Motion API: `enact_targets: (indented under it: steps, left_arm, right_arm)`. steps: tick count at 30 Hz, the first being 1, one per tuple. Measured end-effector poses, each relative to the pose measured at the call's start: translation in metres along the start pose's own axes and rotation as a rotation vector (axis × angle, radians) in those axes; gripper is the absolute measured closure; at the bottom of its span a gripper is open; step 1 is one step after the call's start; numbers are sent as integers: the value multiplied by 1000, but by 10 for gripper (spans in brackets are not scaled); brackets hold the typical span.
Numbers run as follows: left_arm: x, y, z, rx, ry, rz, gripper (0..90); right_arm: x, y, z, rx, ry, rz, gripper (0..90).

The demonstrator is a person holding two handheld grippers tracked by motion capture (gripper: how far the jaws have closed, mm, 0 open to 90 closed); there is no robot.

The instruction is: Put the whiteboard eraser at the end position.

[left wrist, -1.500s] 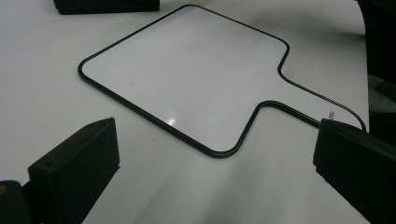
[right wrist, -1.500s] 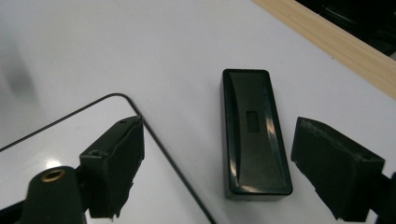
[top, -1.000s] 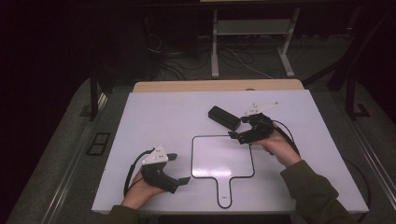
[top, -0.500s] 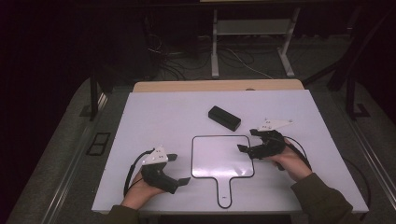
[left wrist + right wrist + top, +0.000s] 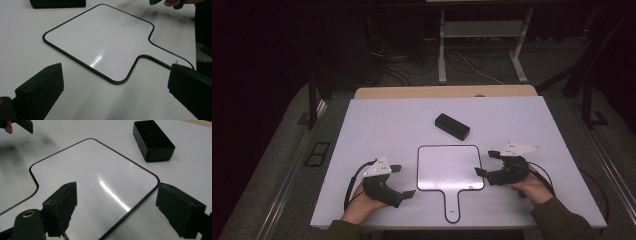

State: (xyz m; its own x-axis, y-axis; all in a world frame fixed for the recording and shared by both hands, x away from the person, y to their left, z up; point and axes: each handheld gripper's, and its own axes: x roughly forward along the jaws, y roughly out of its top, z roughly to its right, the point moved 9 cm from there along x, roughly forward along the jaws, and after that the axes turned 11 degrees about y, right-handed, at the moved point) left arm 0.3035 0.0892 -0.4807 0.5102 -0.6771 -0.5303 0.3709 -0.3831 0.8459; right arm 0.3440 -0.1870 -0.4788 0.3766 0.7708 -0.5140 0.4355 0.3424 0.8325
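Left tongs are sitting at the lower left of the high view, resting low on the white desk, jaws spread wide, nothing between them. In the left gripper view both black jaws are standing apart at the bottom corners, with bare desk in the gap.

Right tongs are sitting lower right of centre, jaws released and empty, pointing at the right edge of the flat white paddle-shaped board with thin black rim. Jaw tips are just beside that edge; contact can't be told. In the right gripper view the jaws are straddling the board's near corner from above, with no grip on it.

The board is lying flat at bottom centre of the desk, between the two tongs, handle pointing toward the bottom edge of the frame.

Farther up, a black rectangular box-shaped block is lying on the desk just above centre, apart from the board's top right corner and from both tongs.
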Motion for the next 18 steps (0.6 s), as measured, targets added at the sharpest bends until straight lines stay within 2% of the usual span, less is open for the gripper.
enact_targets:
  steps: [6, 11, 18]
  left_arm:
    - [0, 0, 0, 3, 3, 0, 0]
    - [0, 0, 0, 6, 2, -4, 0]
    - [-1, -1, -1, 6, 5, -5, 0]
  right_arm:
    - [-10, -13, -3, 24, 7, 3, 158]
    - [-18, -23, -4, 22, 7, -6, 158]
    - [-29, -31, -3, 41, 4, 8, 158]
